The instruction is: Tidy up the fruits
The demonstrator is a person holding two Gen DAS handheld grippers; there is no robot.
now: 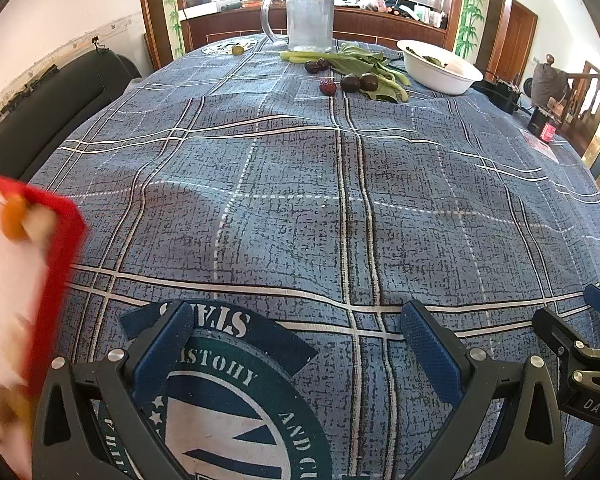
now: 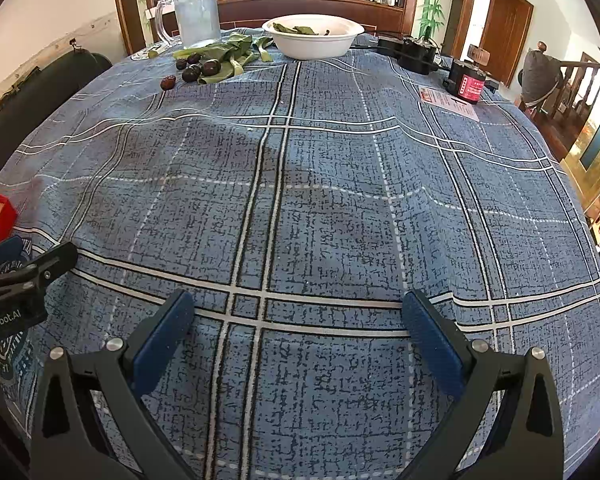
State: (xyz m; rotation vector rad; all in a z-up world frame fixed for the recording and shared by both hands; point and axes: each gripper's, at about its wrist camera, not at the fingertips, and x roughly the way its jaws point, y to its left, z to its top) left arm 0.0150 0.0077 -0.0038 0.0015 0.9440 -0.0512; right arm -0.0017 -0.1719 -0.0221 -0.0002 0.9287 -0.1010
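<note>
Far across the desk, left of the white bowl, dark plums and red jujubes; both tools, left and right, spread wide, empty, well short, about equally distant.

We see the fruits at the far end of the bench. Two dark round plums lie side by side, touching the green leaves. A wrinkly red date lies just left of them. Two more dark fruits lie behind it, near the white bowl.
</note>
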